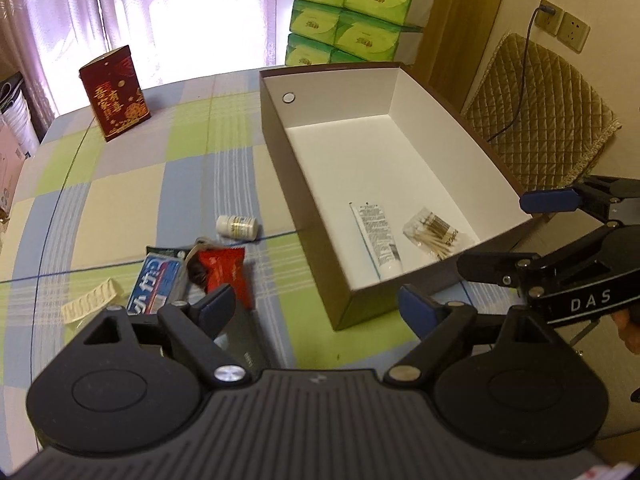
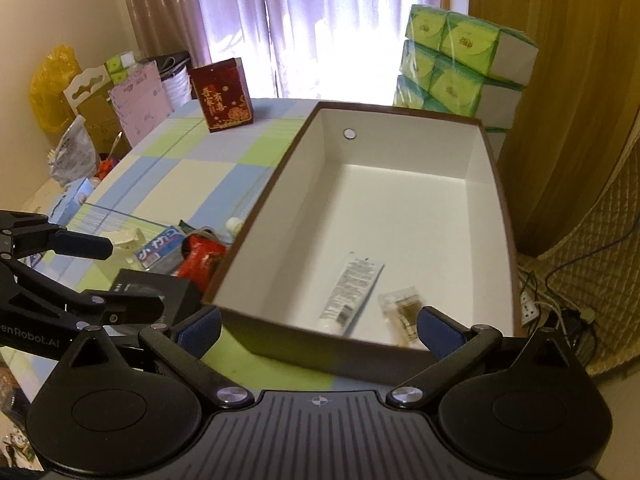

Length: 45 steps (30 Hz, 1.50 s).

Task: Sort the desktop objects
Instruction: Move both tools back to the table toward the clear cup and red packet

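Jaws of both grippers stand released, nothing between them. Left gripper [image 1: 316,308] hovers over the tabletop [image 1: 120,200] beside the box's near left corner; right gripper [image 2: 320,328] hovers at the near wall of the box [image 2: 400,120]. Inside the box, near end: white tube [image 1: 378,236] and cotton swab packet [image 1: 436,232], side by side. Left of the box: small white bottle [image 1: 236,226], red packet [image 1: 224,272], blue-white carton [image 1: 156,284], black case [image 2: 156,292], clustered. Red gift box [image 1: 116,92] stands well beyond.
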Available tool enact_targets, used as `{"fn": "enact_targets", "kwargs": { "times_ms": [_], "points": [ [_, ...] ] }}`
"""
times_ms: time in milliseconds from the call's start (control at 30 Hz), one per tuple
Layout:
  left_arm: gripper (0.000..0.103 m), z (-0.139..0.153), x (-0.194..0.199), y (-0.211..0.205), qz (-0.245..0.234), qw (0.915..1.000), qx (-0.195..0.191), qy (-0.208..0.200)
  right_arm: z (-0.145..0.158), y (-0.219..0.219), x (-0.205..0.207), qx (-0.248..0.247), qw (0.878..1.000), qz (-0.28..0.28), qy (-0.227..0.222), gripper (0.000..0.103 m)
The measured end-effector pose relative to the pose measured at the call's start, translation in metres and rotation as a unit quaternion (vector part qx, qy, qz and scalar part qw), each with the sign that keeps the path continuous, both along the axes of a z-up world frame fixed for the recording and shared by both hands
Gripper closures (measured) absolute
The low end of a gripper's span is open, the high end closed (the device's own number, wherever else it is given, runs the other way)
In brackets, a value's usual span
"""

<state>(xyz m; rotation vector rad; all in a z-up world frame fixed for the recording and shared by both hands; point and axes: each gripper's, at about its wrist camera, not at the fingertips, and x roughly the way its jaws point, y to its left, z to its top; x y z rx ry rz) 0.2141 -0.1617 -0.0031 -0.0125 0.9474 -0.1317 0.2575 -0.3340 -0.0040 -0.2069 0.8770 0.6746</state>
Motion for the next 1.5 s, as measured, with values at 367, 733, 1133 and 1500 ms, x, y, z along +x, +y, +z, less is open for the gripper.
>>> {"fn": "enact_targets", "kwargs": {
  "times_ms": [367, 733, 1133, 1500],
  "points": [
    [0.017, 0.001, -0.034, 0.03, 0.017, 0.9998, -0.004, 0.004, -0.008, 0.016, -0.034, 0.017, 1.0, -0.012, 0.023, 0.002],
    [0.017, -0.011, -0.068, 0.069, 0.06, 0.9978, -0.002, 0.028, -0.027, 0.037, -0.054, 0.023, 0.998, -0.009, 0.06, 0.002],
    [0.018, -0.022, -0.071, 0.12, 0.122, 0.9919, 0.01, 0.036, -0.034, 0.089, -0.058, 0.044, 0.997, 0.028, 0.061, 0.002],
    [0.03, -0.042, -0.054, 0.169, 0.116, 0.9927, 0.027, 0.021, -0.037, 0.136, -0.049, 0.066, 0.996, 0.047, 0.048, 0.002]
  ]
}}
